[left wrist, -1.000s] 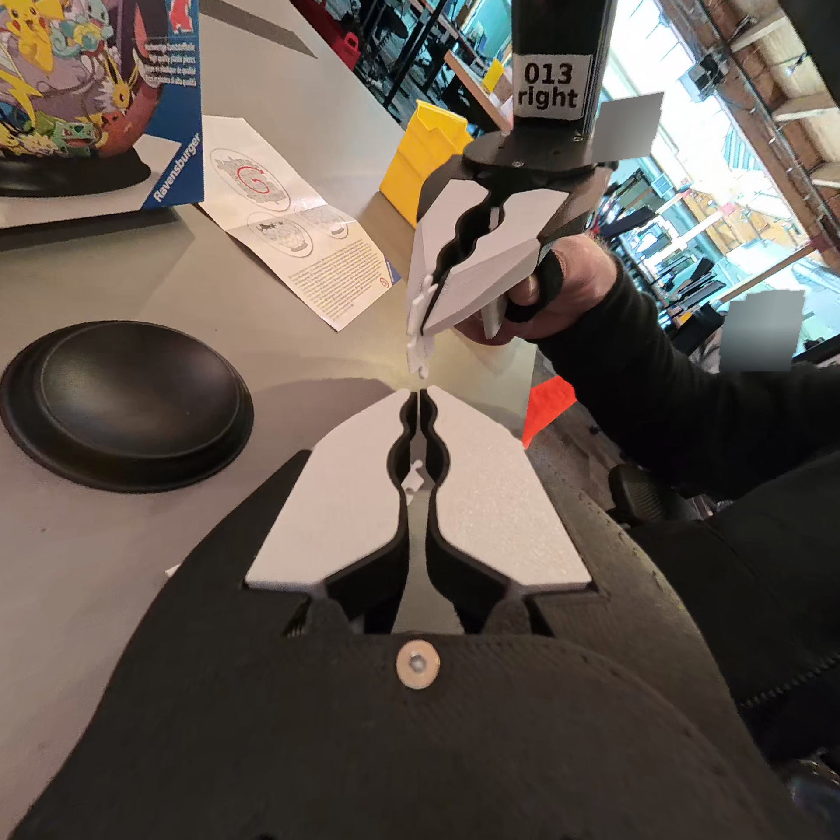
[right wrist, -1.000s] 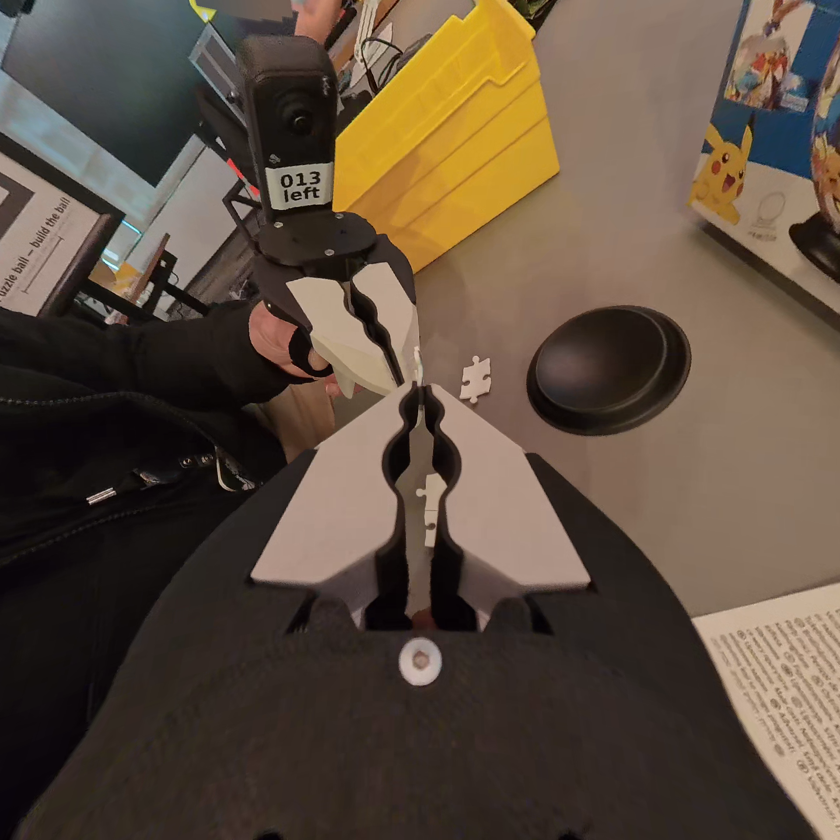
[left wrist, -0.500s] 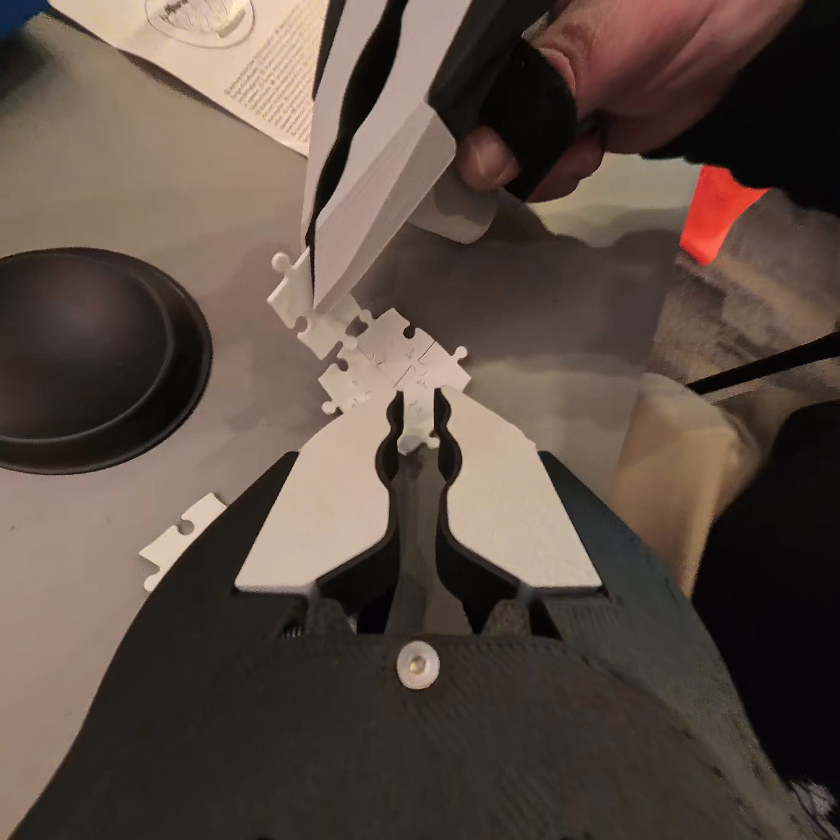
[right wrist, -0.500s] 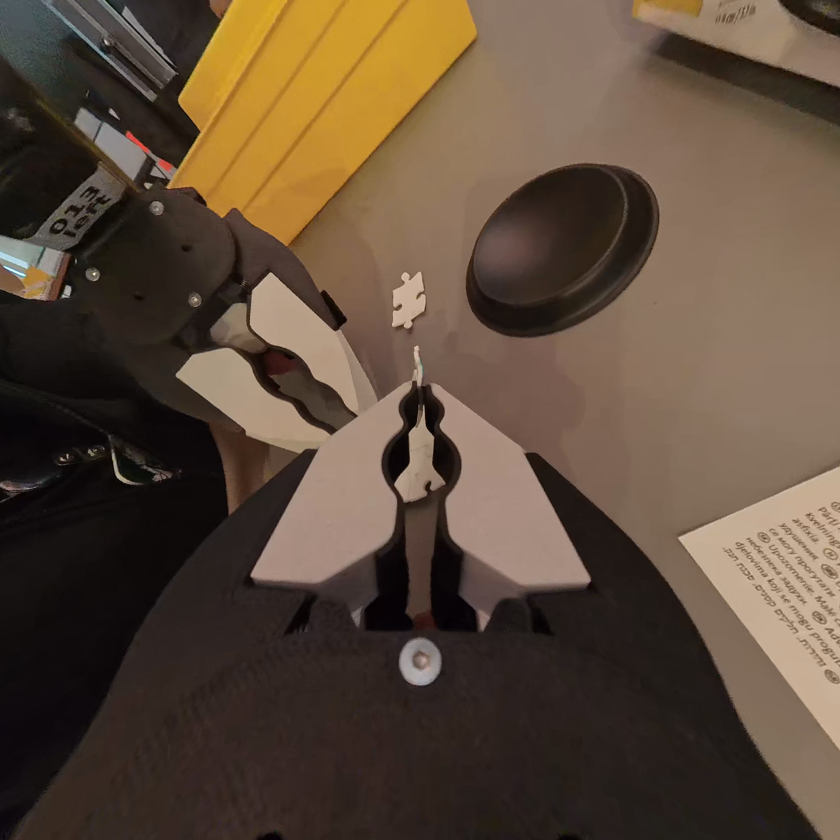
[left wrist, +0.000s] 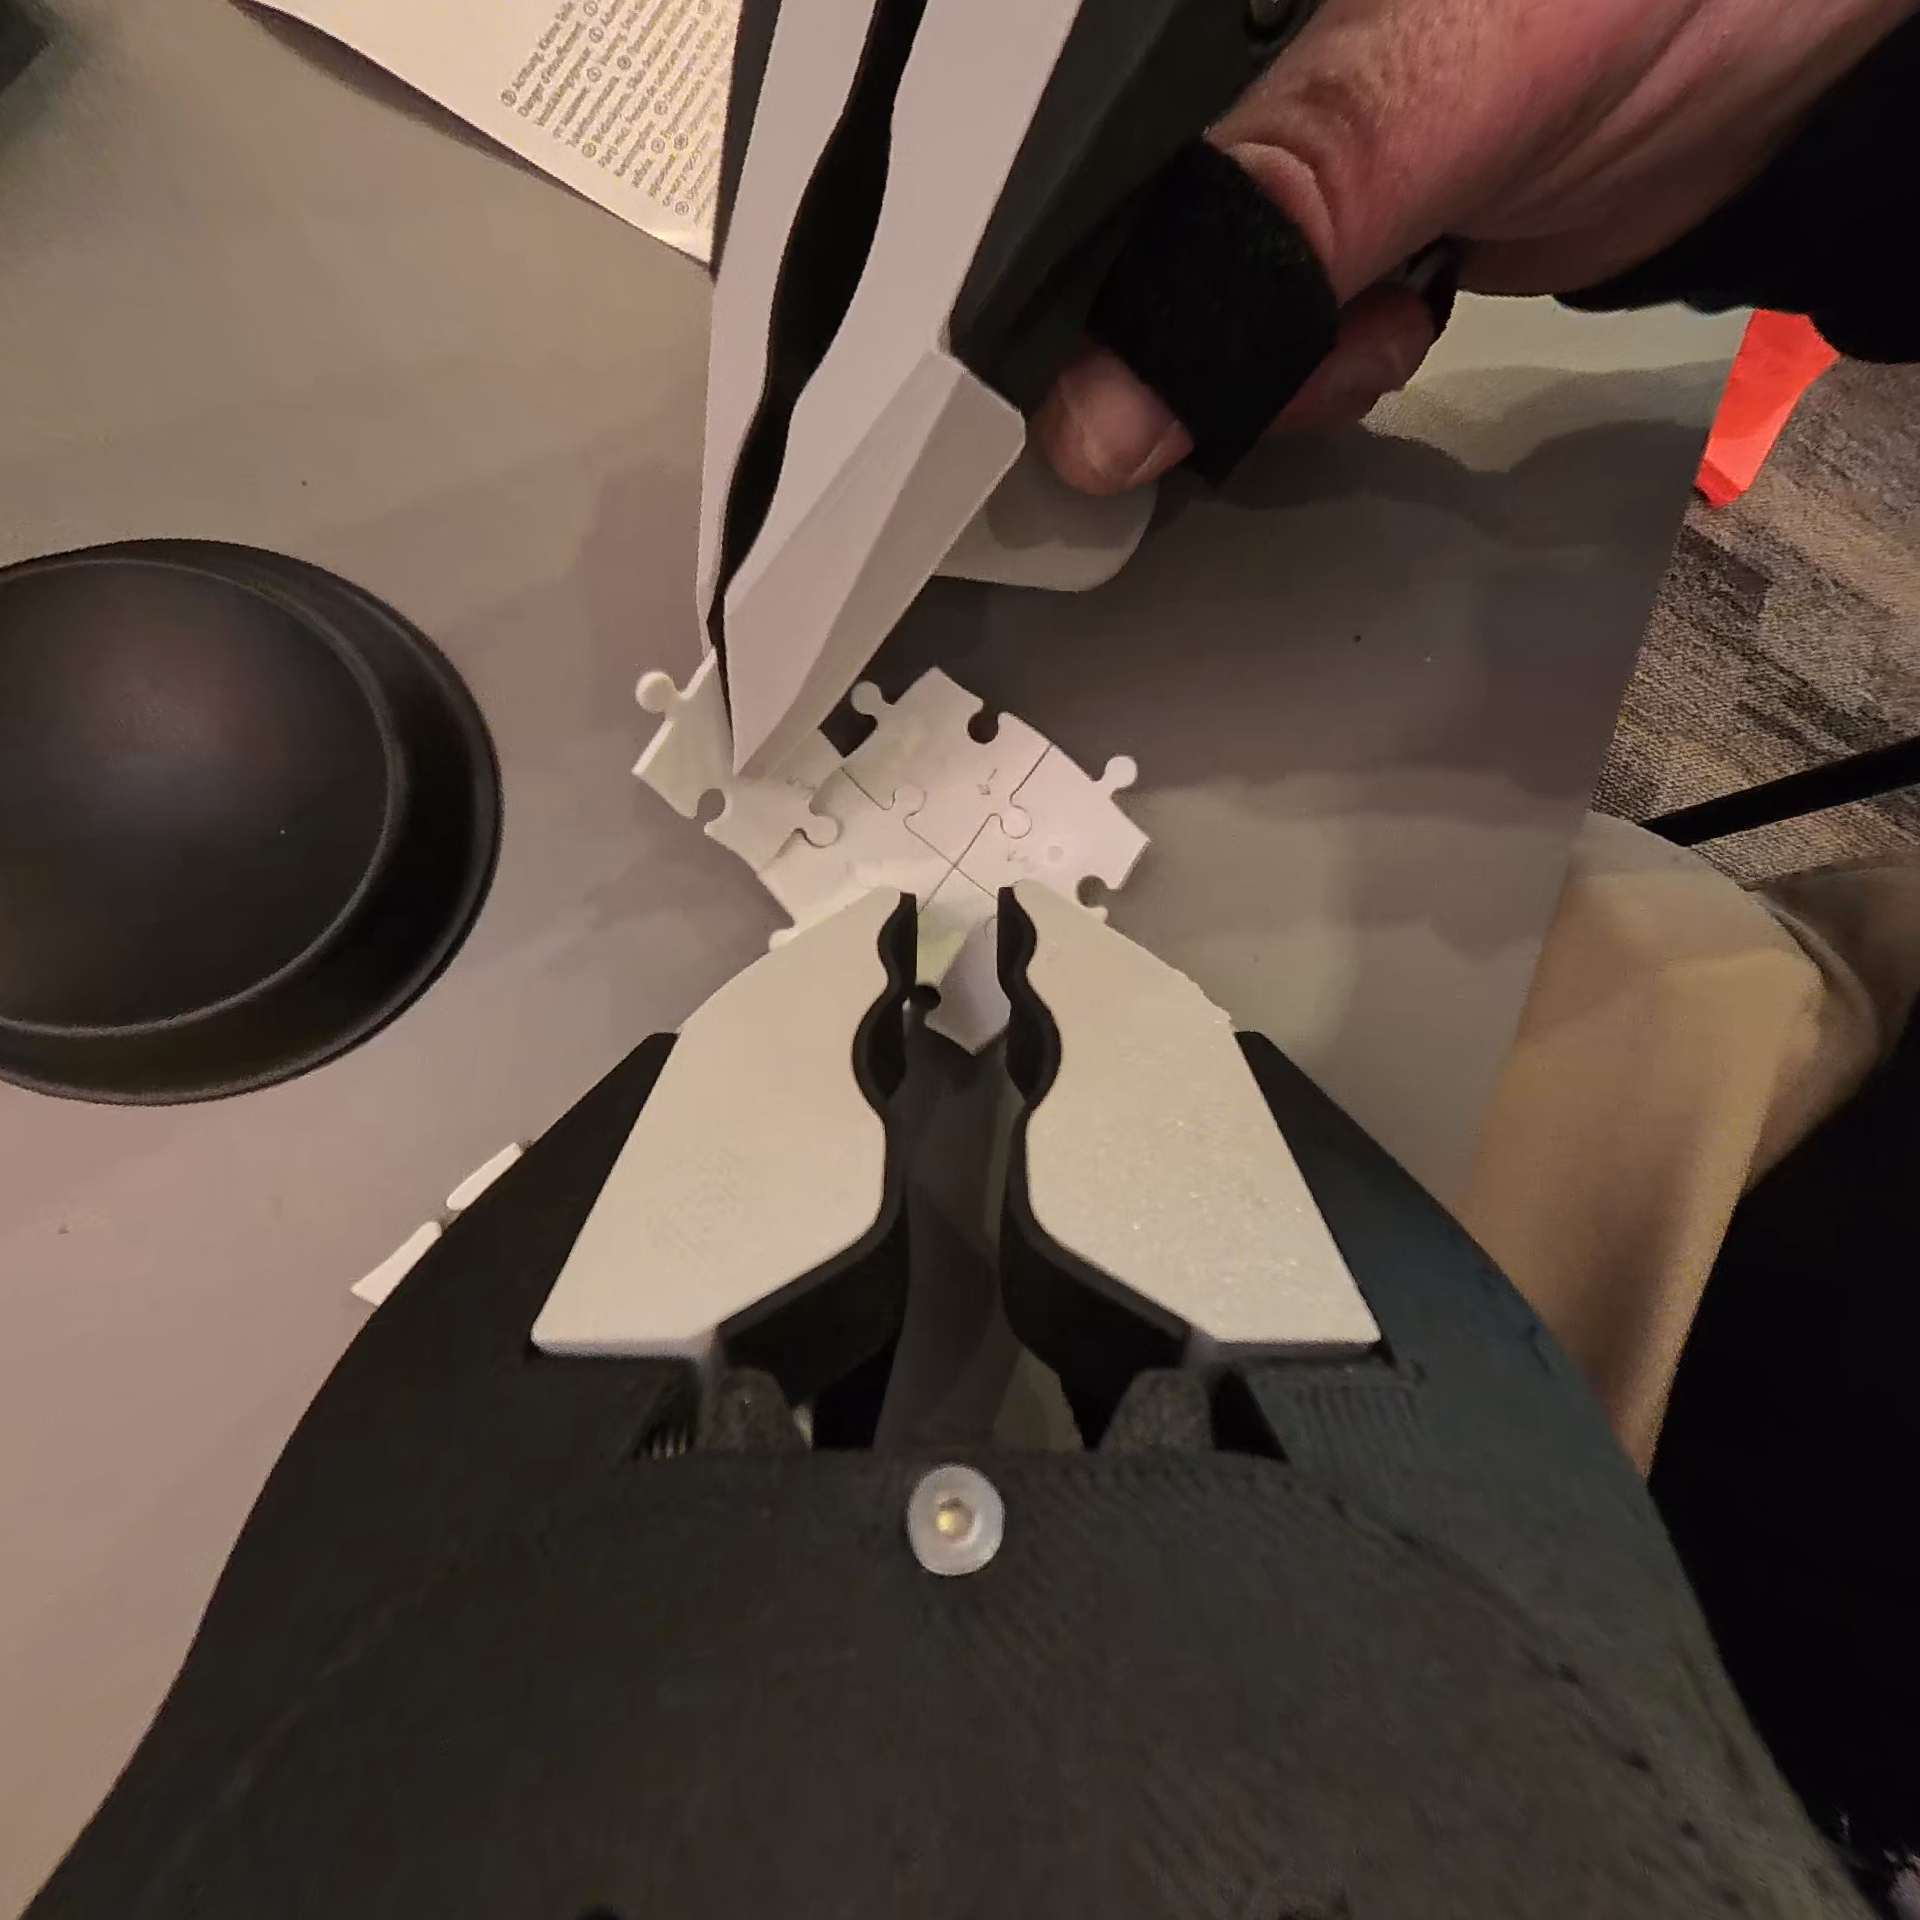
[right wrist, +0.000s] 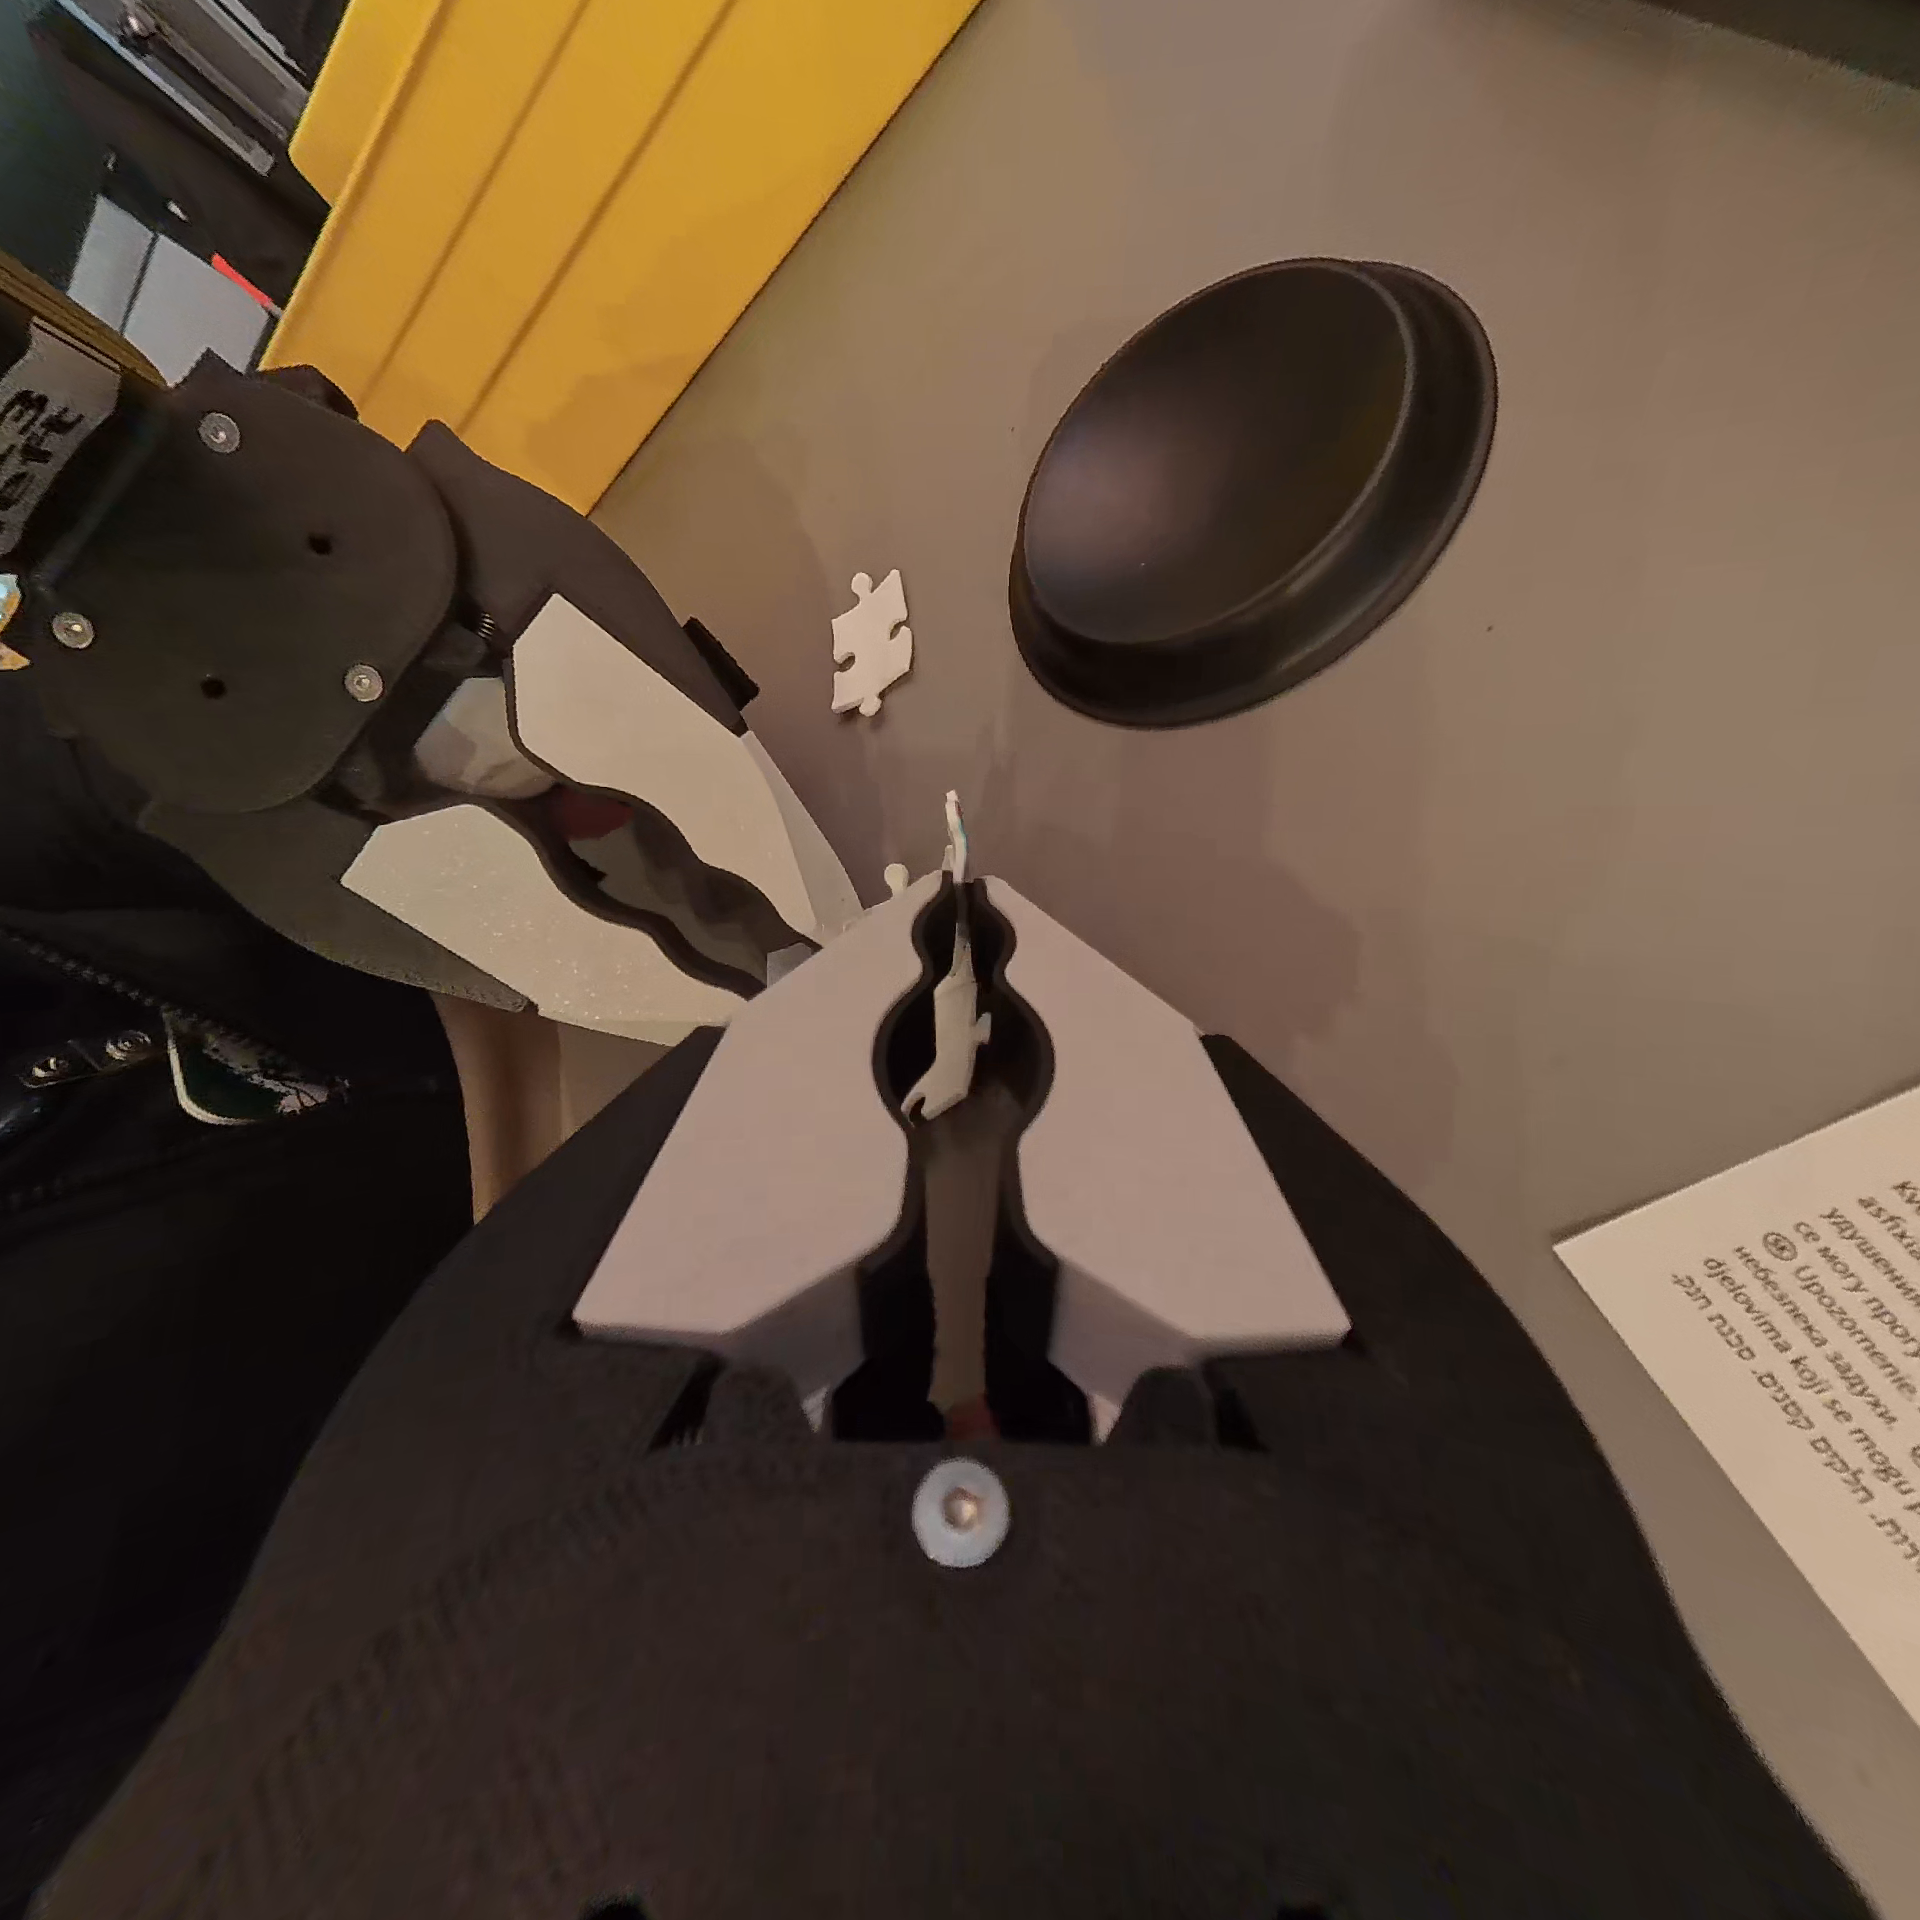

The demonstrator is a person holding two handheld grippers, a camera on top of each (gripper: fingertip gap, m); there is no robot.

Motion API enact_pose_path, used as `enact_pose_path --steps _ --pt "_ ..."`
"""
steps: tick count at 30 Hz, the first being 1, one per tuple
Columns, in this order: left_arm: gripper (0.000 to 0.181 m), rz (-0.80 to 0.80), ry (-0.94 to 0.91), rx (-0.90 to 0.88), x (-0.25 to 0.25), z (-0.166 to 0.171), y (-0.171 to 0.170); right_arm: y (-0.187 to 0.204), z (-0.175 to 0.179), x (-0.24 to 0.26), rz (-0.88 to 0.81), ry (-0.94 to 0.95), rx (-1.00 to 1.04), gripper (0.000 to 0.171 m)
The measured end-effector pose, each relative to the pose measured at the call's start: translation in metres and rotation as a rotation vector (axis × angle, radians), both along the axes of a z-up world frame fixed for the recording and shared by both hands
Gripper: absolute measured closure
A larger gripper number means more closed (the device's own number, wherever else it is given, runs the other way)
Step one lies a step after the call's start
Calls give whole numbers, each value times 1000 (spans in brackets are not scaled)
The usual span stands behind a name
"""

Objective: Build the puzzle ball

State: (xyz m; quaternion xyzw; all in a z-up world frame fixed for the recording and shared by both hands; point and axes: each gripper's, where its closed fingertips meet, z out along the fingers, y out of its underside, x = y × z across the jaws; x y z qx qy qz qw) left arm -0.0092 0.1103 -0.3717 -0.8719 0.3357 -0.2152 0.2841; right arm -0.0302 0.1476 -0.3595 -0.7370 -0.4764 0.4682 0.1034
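Observation:
A cluster of several joined white puzzle pieces (left wrist: 966, 800) sits on or just above the grey table. My left gripper (left wrist: 951, 904) points down at its near corner, jaws a little apart, with a white corner showing between them. I cannot tell if they touch it. My right gripper (left wrist: 727, 748) comes in from above, shut on one white piece (left wrist: 670, 748) that meets the cluster's left end. In the right wrist view the right gripper (right wrist: 966, 888) holds that piece (right wrist: 954, 831) edge-on, and the left gripper's fingers (right wrist: 644, 727) are at the left.
A black round stand (left wrist: 208, 810) is left of the cluster, also in the right wrist view (right wrist: 1247, 488). A loose white piece (right wrist: 873, 644) lies near it. A printed leaflet (left wrist: 582, 94) lies beyond, a yellow bin (right wrist: 582, 208) farther off. The table edge (left wrist: 1621, 623) runs close on the right.
Both grippers have tipped down from level toward the table. The joined cluster has come into view. My left jaws have widened slightly. The right gripper has brought its piece to the cluster's left end.

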Motion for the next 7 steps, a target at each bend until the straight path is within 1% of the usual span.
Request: enact_pose_path --steps 1,7 --pt "167 -2 -1 1 0 0 0 0 0 0 -1 -3 2 171" --pt "166 -4 9 3 0 0 4 1 -2 0 5 -22 27 171"
